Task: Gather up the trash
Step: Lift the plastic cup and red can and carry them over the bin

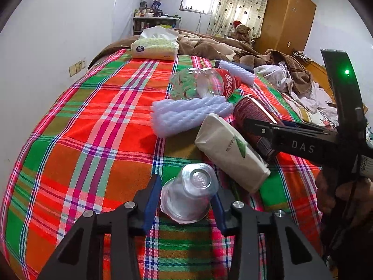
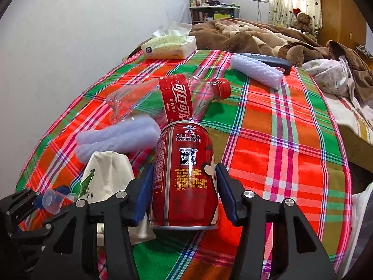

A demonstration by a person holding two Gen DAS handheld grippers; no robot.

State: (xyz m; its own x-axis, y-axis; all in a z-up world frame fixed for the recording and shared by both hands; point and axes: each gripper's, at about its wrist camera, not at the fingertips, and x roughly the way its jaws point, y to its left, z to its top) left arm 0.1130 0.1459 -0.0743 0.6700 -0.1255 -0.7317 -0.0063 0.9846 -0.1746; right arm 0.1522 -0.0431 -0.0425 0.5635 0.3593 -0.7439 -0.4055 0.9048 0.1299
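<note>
A clear plastic cup (image 1: pixel 188 193) lies on its side on the plaid bed cover (image 1: pixel 93 128). My left gripper (image 1: pixel 184 186) is shut on it, a blue pad against each side. A red drink can (image 2: pixel 186 175) lies between the fingers of my right gripper (image 2: pixel 185 166), which is shut on its sides. From the left wrist, the right gripper (image 1: pixel 256 126) reaches in from the right over the can (image 1: pixel 251 114). Loose on the cover are an empty cola bottle (image 1: pixel 202 84), a white foam net (image 1: pixel 186 114) and a beige paper packet (image 1: pixel 230 151).
A second foam net (image 2: pixel 256 70) and a dark flat object lie farther back on the cover. A tissue pack (image 1: pixel 155 47) sits at the far end. Brown blankets (image 2: pixel 244 37) and crumpled white cloth (image 1: pixel 300 88) cover the right side. A white wall runs along the left.
</note>
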